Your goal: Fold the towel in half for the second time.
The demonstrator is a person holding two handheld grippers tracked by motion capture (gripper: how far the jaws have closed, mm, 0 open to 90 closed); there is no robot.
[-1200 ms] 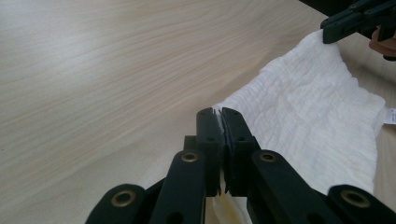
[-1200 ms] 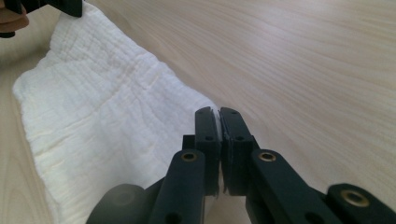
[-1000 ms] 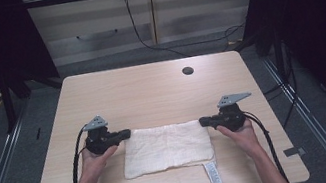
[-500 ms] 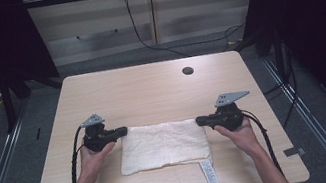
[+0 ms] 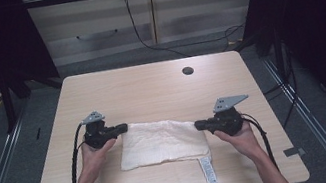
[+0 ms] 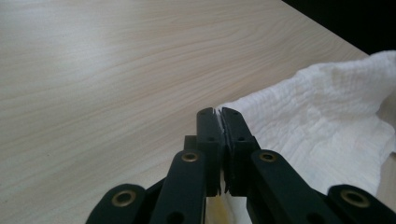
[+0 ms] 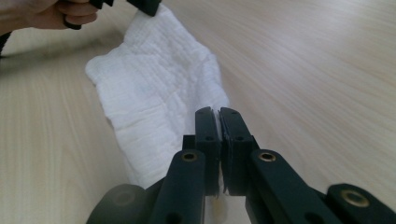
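- Towel on desk middle, narrower than a second ago, far edge now bunched inward.
- Left gripper and right gripper: jaws clamped on opposite far corners.
- Fold probably starting.

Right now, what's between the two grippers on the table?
The white towel spans the gap in the high view: left gripper is shut on its far-left corner, right gripper on its far-right corner. Nothing else lies between.

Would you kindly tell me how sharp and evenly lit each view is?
High view: table evenly lit, surroundings dark. Left gripper view: towel crisp, a soft sheen on the wood. Right gripper view: the hand at top left is soft, and the near claw parts are blurred.
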